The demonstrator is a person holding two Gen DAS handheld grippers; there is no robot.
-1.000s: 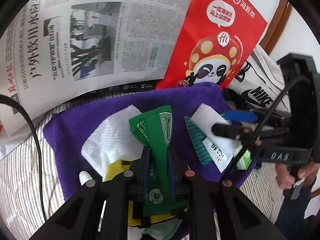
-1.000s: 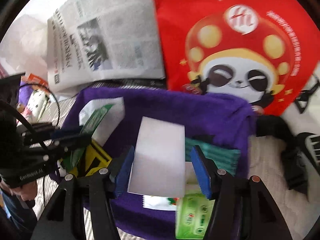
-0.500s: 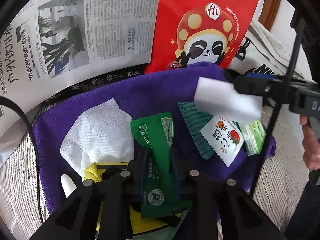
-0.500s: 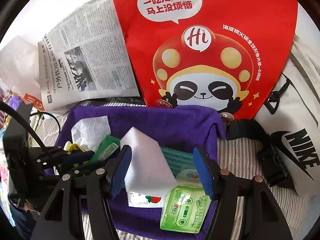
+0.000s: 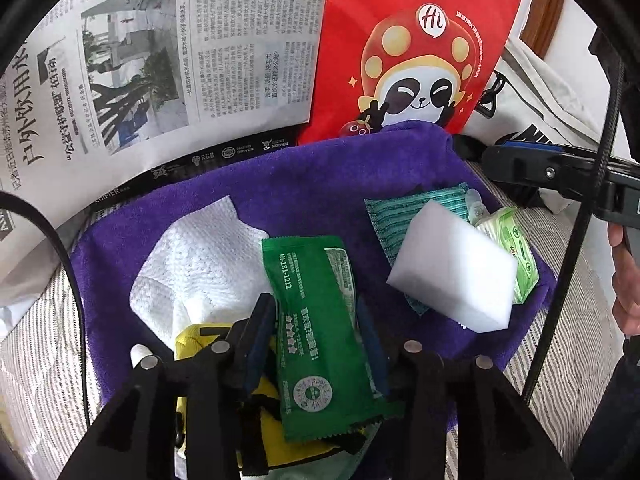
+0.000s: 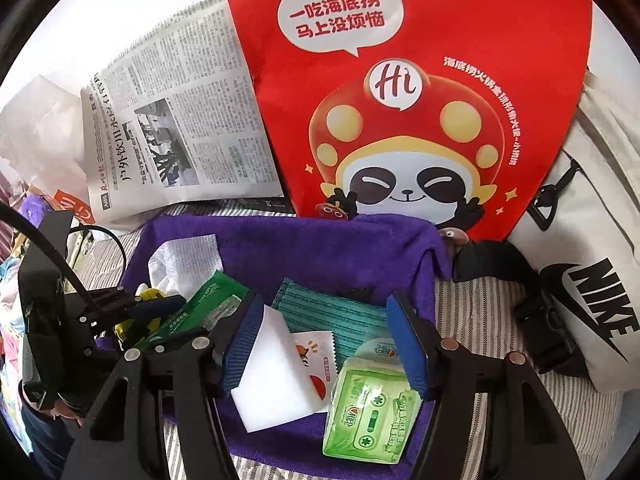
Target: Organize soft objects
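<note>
purple towel pile, mid-sort

purple terry towel [image 5: 304,200] on the striped bed is where we're gathering the soft stuff. our left hand-held gripper [image 5: 316,340] has just been opening, the crinkly green sachet [image 5: 320,320] lying loose between its pads. our right hand-held gripper [image 6: 324,340] is spread too, the white foam block [image 6: 276,364] resting free beside one pad, next to the tissue pack [image 6: 368,408] and ribbed teal cloth [image 6: 320,312].

Each claw [image 5: 316,332] [image 6: 322,340] comprises black angular arms, silver screws and blue ribbed pads, with a black cable [image 5: 580,216] at 3 o'clock.
</note>
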